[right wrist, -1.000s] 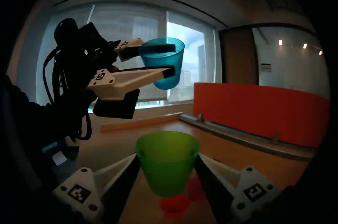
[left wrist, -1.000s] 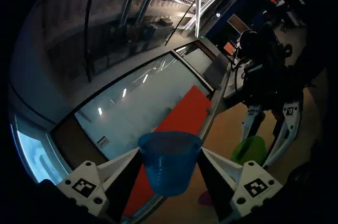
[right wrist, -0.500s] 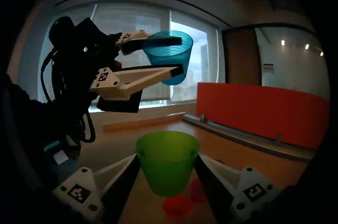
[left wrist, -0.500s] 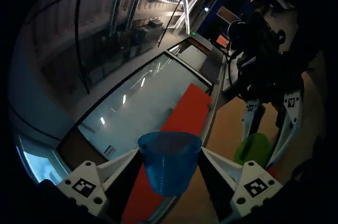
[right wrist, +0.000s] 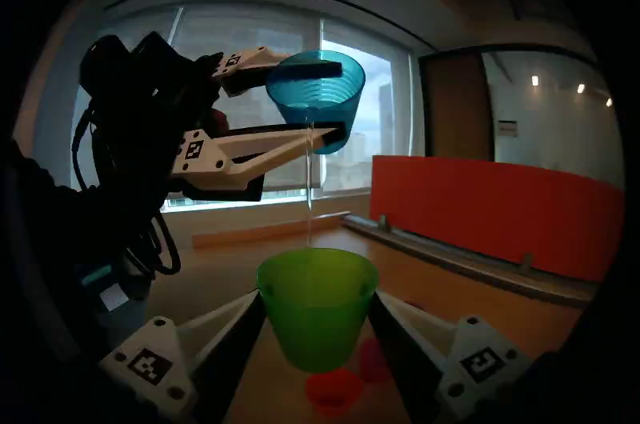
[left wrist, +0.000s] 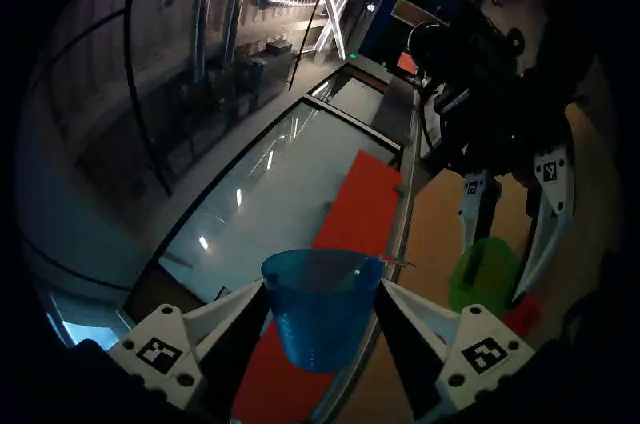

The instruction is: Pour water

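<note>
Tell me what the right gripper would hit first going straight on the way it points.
Carrying its translucent green plastic cup, it would probably meet the left gripper holding the translucent blue plastic cup, just above its line; beyond, the window. Depth is unclear.

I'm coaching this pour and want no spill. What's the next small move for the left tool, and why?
Probably tip the blue cup in the left tool slightly further, without shifting sideways. A thin water stream falls from its lip into the green cup in the right tool, landing inside the rim, so aim looks right and flow is only a trickle.
</note>
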